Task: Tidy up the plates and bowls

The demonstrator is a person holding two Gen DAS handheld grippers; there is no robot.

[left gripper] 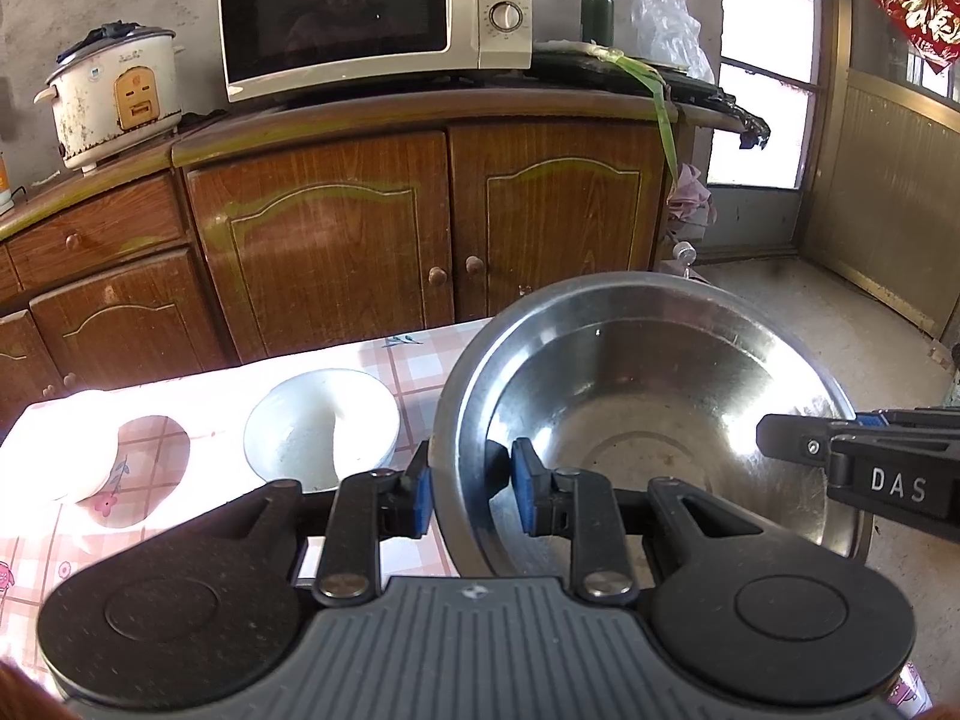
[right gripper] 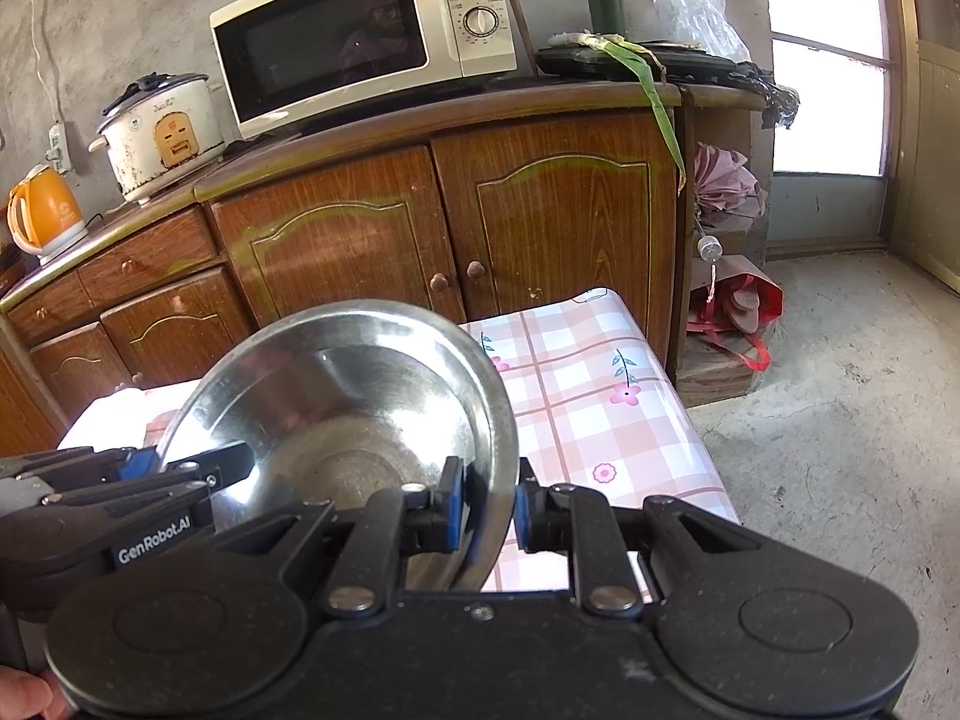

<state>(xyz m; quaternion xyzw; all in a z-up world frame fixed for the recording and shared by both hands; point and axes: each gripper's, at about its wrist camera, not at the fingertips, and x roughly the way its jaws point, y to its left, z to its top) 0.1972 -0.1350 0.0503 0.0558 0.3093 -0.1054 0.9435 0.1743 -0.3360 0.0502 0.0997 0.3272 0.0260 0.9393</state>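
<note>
A large steel bowl (left gripper: pixel 648 408) hangs tilted over the pink checked table (left gripper: pixel 414 366), held by both grippers. My left gripper (left gripper: pixel 471 489) is shut on the bowl's left rim, blue pads on either side of the wall. My right gripper (right gripper: pixel 486 507) is shut on the opposite rim of the same steel bowl (right gripper: pixel 336 414). The right gripper (left gripper: pixel 798 441) also shows at the right edge of the left wrist view, and the left gripper (right gripper: pixel 174 465) shows at the left of the right wrist view. A white bowl (left gripper: pixel 321 429) and another white bowl (left gripper: pixel 66 450), washed out by sunlight, sit on the table.
A wooden cabinet (left gripper: pixel 384 228) stands just behind the table, bearing a microwave (left gripper: pixel 372 15), a rice cooker (left gripper: pixel 114 99) and an orange kettle (right gripper: pixel 45 213). Concrete floor (right gripper: pixel 840 420) lies to the table's right, with a red bag (right gripper: pixel 744 306) by the cabinet's end.
</note>
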